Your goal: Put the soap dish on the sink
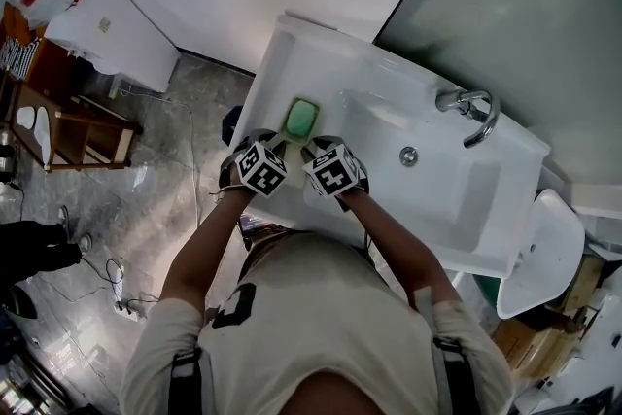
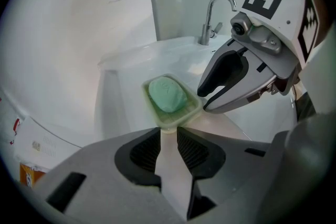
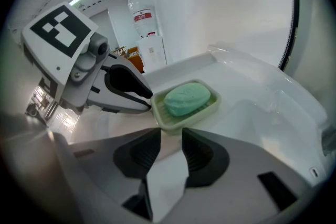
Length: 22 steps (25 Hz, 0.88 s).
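A pale green soap dish [image 1: 300, 119] with a green soap bar [image 2: 168, 94] in it rests on the left ledge of the white sink [image 1: 292, 53]. My left gripper [image 1: 279, 144] is just short of the dish's near left corner. My right gripper [image 1: 314, 149] is at its near right corner. In the left gripper view the dish's corner [image 2: 167, 129] lies at the tips of the left gripper [image 2: 168, 135], and a gap shows between the jaws. The right gripper [image 3: 171, 132] also stands with a gap, the dish rim [image 3: 173, 124] just ahead of it. Neither pair of pads presses on the dish.
The sink basin with its drain [image 1: 409, 155] and chrome tap [image 1: 473, 109] lies to the right of the dish. A white cabinet [image 1: 112, 34] and a wooden rack [image 1: 83, 126] stand on the floor at left, with cables [image 1: 117, 277] nearby. A white bowl [image 1: 544, 253] sits at right.
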Tool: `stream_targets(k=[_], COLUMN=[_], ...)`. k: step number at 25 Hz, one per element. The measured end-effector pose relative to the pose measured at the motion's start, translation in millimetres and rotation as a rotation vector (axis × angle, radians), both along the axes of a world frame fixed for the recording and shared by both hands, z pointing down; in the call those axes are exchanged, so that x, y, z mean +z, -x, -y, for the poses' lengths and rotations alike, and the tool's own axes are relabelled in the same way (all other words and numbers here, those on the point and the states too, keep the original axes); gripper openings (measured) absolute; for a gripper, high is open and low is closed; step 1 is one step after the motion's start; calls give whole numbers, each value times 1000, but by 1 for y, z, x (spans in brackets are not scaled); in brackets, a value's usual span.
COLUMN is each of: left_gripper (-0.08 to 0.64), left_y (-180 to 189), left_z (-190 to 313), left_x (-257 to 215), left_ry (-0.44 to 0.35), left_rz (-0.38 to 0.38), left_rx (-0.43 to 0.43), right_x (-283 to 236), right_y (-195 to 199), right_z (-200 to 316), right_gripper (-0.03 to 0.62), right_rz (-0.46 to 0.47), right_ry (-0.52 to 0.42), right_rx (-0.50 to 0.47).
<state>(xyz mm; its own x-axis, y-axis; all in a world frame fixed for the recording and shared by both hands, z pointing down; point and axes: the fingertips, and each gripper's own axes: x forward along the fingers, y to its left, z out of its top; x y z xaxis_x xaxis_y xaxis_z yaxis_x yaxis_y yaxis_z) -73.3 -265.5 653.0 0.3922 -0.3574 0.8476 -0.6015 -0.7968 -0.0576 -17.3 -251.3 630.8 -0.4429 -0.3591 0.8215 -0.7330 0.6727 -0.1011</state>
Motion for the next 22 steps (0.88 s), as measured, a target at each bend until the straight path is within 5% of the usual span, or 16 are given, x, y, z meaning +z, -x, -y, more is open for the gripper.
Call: stream_targets(k=[22], left_gripper=[110], left_y=[-11], left_z=[19], left_x=[-1], left_ry=[-15], left_rz=[-19], left_rx=[-15], right_x=[-1], right_y=[-13], right_z=[23], right_gripper=[132], right_rz=[15], right_ry=[-33], right_rx=[50])
